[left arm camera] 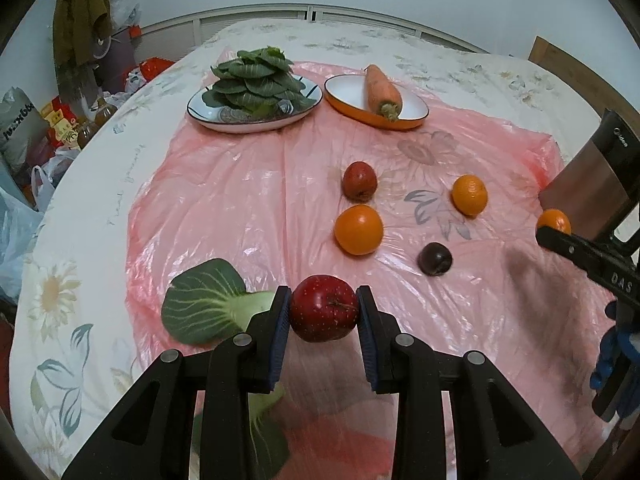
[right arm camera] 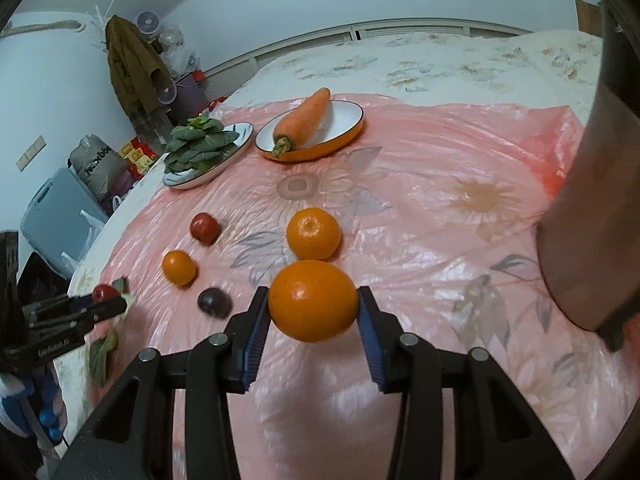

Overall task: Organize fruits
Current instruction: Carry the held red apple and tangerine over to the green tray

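Observation:
My left gripper (left arm camera: 323,312) is shut on a red apple (left arm camera: 323,314), held above the pink plastic sheet (left arm camera: 248,200). My right gripper (right arm camera: 313,312) is shut on an orange (right arm camera: 313,306); it shows at the right edge of the left wrist view (left arm camera: 554,222). On the sheet lie two more oranges (left arm camera: 358,230) (left arm camera: 469,195), a small red fruit (left arm camera: 359,181) and a dark plum (left arm camera: 435,259). In the right wrist view they show as oranges (right arm camera: 313,233) (right arm camera: 179,267), red fruit (right arm camera: 205,228) and plum (right arm camera: 214,301).
A plate of leafy greens (left arm camera: 256,84) and an orange dish (left arm camera: 344,92) holding a carrot (left arm camera: 382,90) stand at the back. A loose green leaf (left arm camera: 204,304) lies near my left gripper. A steel kettle (left arm camera: 592,180) stands at the right. Clutter lies off the left edge.

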Motion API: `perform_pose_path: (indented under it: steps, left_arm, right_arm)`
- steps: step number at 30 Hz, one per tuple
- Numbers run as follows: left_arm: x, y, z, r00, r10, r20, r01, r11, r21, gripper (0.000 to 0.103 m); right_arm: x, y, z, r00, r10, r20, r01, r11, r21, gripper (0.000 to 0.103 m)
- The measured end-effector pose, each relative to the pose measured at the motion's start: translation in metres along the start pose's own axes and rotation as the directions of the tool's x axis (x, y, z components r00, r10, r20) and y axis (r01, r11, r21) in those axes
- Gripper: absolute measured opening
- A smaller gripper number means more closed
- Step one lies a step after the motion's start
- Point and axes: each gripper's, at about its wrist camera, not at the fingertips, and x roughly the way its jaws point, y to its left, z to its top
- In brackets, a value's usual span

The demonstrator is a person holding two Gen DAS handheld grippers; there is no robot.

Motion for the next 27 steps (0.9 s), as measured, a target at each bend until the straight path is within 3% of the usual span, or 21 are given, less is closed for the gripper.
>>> perform_pose_path:
  steps: [27]
  left_arm:
    - [-0.086,-0.069,-0.07,0.999,-0.036,0.03,0.036,0.999,0.004,0.028]
  right_arm:
    - [-0.141,-0.02,-0.093,0.995,-0.095,0.018,0.095,0.996,0.001,0.041]
